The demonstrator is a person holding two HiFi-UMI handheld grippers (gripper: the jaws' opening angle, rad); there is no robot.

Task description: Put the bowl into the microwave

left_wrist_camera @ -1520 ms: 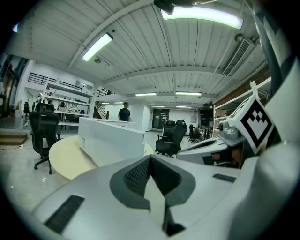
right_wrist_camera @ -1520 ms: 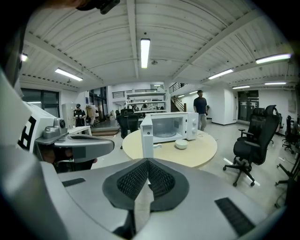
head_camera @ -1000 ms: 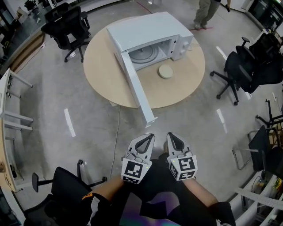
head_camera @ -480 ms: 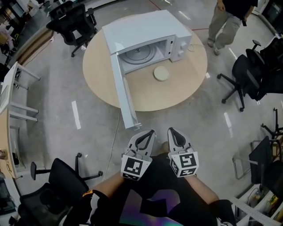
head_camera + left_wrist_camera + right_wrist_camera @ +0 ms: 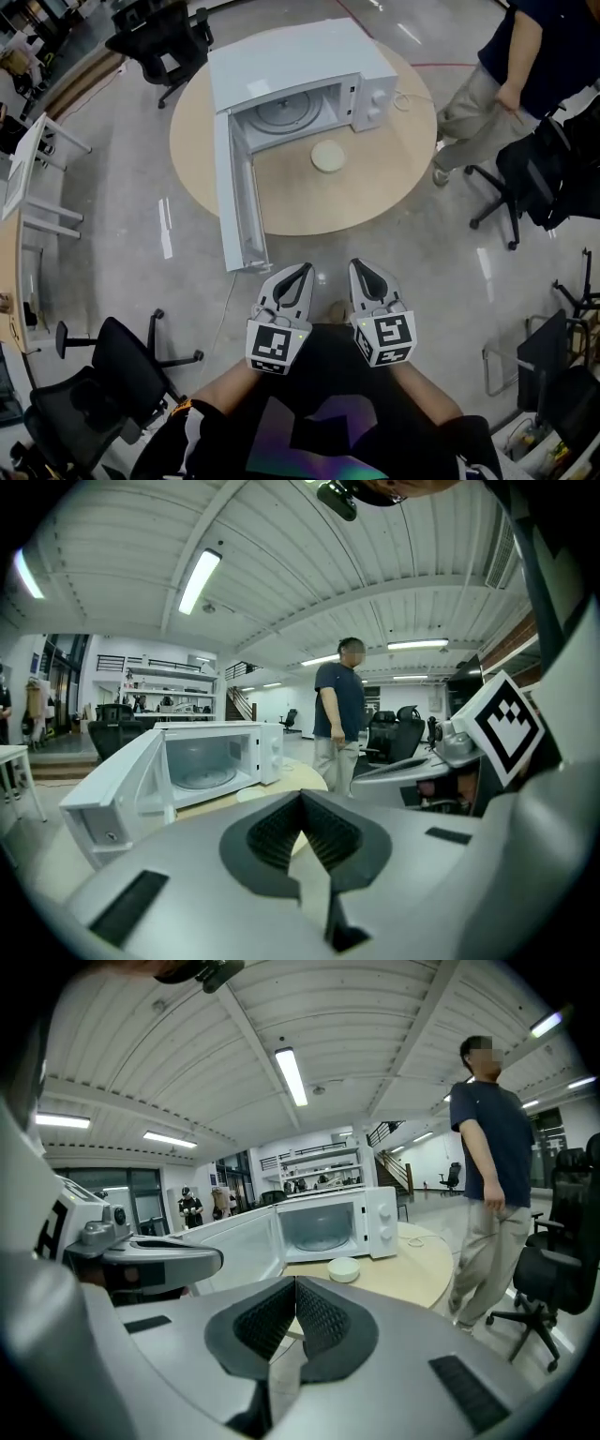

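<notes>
While the left gripper [image 5: 300,272] and right gripper [image 5: 362,268] are closed and empty, stepping in could bump the microwave door [image 5: 236,202] — mid-left.

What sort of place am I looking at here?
Probably an open-plan office or lab hall: swivel office chairs stand around a round table holding a microwave, under strip lights on a high ribbed ceiling.

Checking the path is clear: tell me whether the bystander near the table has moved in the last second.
Yes. Judged against the round table, the bystander has walked from beyond its far edge round to its right side.
</notes>
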